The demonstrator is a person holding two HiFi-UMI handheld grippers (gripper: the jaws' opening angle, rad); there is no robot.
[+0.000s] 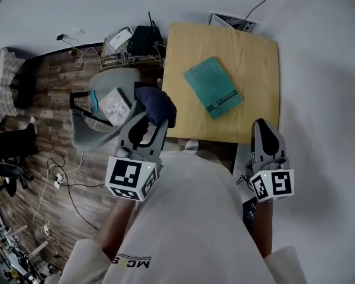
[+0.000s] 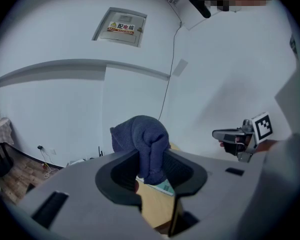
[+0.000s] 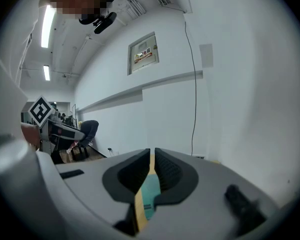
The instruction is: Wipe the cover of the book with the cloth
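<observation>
I'm pinching the navy cloth (image 2: pixel 142 134) tight in my left gripper (image 2: pixel 152 166), right gripper (image 3: pixel 152 169) hanging empty, jaws all but closed, teal book (image 1: pixel 213 87) lying farther off on the table (image 1: pixel 254 58)

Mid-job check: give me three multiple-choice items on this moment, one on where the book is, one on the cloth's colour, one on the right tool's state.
1. Where does the book lie?
A. on the table
B. on a shelf
C. in a drawer

2. What colour is the cloth?
A. white
B. dark blue
C. red

3. The right tool is:
A. shut on the cloth
B. shut on the book
C. shut, holding nothing

Answers:
1 A: the head view shows the teal book flat on the wooden table.
2 B: the cloth bunched in the left tool is dark blue.
3 C: its jaws stand almost together with nothing between.
</observation>
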